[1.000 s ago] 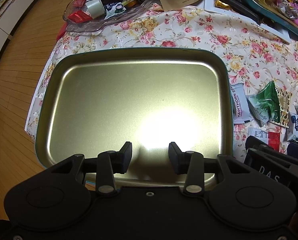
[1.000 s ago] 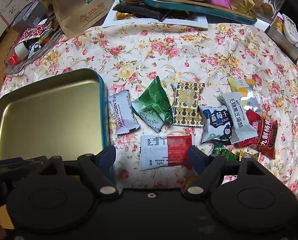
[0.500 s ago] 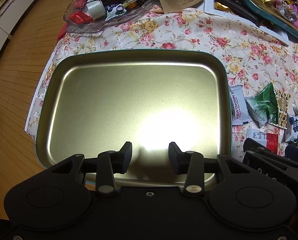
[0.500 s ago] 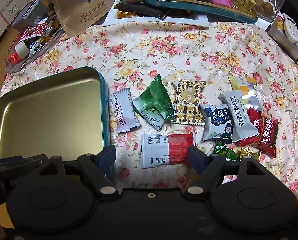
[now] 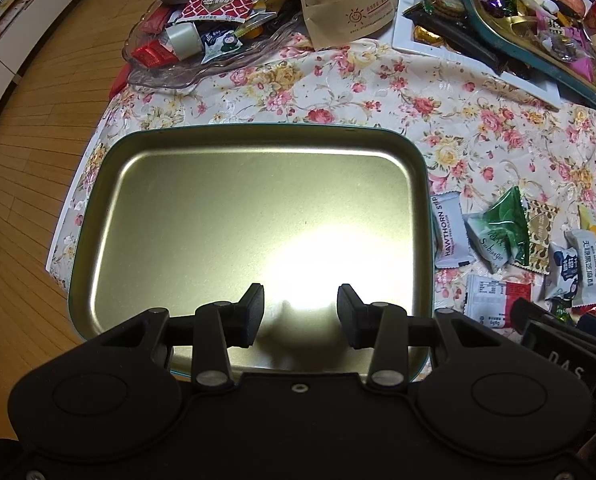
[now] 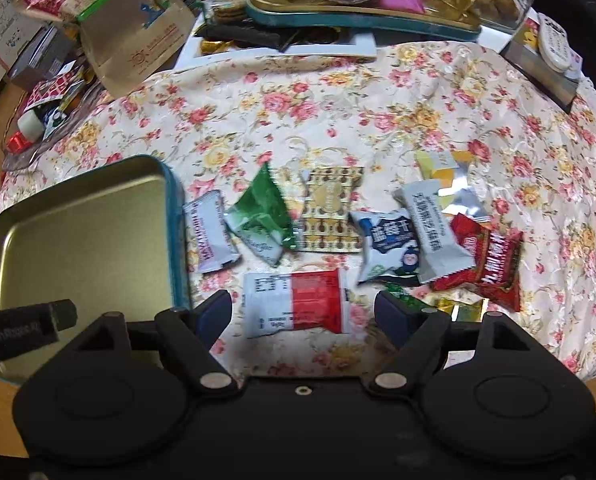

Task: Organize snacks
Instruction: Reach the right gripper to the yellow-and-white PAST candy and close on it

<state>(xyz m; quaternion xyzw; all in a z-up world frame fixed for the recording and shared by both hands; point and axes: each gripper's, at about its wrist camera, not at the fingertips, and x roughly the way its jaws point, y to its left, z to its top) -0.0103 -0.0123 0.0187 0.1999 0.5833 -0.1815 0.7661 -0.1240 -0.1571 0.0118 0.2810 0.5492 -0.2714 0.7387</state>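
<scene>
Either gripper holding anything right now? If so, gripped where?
Nothing held. Left gripper is open above the gold tray; right gripper is open, jaws either side of the red-and-white packet, not closed on it.

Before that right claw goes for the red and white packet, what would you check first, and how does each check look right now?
1. Right gripper open: ok, jaws wide apart.
2. Red and white packet lined up between the jaws: ok.
3. Packet free of neighbours: ok, it lies alone on the tablecloth.
4. Tin tray has room: ok, nothing in it.
5. Left gripper out of the way: ok, open over the tray's near edge.
6. Height above the packet: cannot tell.
</scene>
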